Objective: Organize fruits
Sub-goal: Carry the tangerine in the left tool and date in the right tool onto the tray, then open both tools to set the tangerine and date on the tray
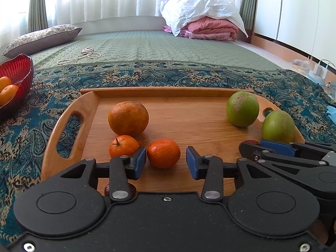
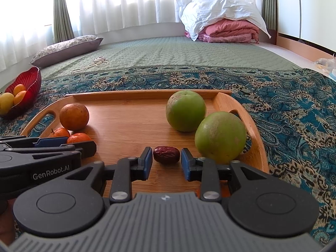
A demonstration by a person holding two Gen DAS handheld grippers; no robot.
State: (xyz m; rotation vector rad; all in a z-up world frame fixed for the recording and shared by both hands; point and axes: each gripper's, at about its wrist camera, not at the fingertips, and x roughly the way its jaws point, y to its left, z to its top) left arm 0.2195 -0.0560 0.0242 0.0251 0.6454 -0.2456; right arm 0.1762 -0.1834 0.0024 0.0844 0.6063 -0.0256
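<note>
A wooden tray [image 1: 63, 147] with cut-out handles sits on a blue paisley bedspread [image 1: 31, 130] and holds a large orange [image 1: 128, 118], two small mandarins, one with a stem [image 1: 122, 146] and a second [image 1: 163, 153] beside it, two green fruits, one farther back [image 1: 242, 109] and one at the tray's right handle [image 1: 278, 126], and a dried red date [image 2: 166, 155]. A red glass bowl [image 1: 23, 69] off to the left on the bedspread holds more orange fruit; only the right wrist view shows a yellow fruit [image 2: 6, 101] in it too. The left gripper [image 1: 166, 160] stands released, its blue pads either side of the second mandarin, the left pad about touching it and the right pad clear of it. The right gripper [image 2: 166, 160] brackets the date, which lies on the tray floor with its long axis crosswise, one end toward each pad; slim gaps show at both ends, so the jaws are loosened rather than clenched. The date is fully seen only from the right wrist; from the left wrist just a dark red sliver shows behind the right gripper. A second dark red fruit [image 1: 107, 190] peeks from under the left gripper's finger in the left wrist view alone.
</note>
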